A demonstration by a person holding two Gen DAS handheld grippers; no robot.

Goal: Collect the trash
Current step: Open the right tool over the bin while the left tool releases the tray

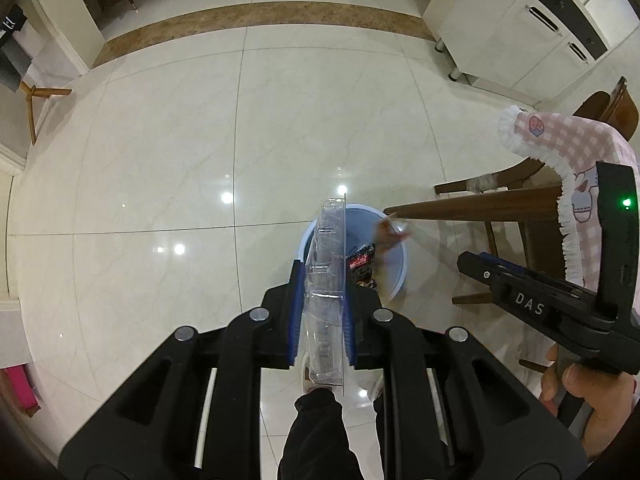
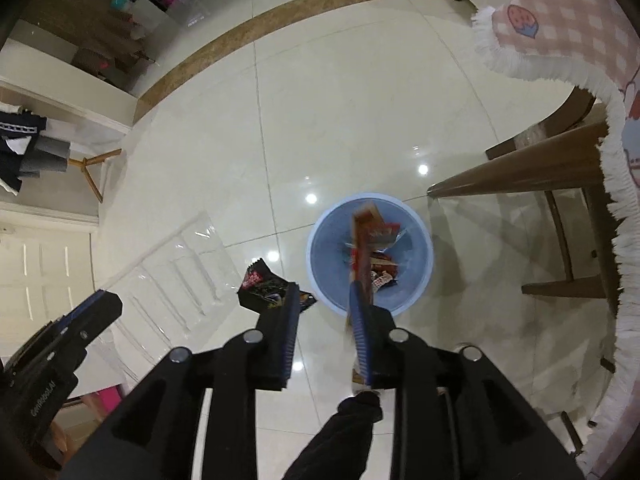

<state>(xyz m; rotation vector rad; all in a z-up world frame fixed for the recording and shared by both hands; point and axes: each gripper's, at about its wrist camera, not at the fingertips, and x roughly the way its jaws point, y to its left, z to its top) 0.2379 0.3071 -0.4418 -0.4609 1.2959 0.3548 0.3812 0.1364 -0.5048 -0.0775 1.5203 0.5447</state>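
"DAS" on the right tool; "GenRobot.AI" on the left tool

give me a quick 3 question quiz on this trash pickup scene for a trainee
1. True or false: the left gripper is shut on a clear plastic tray.
2. Where does the blue bin stand? A) on the table B) on the tiled floor beside the table C) on a chair
3. Fill in: the right gripper is ____, with a blurred red wrapper against one finger over the bin.

Key
1. True; the tray is clamped edge-on between the blue pads.
2. B
3. open; wrappers already lie inside the bin.
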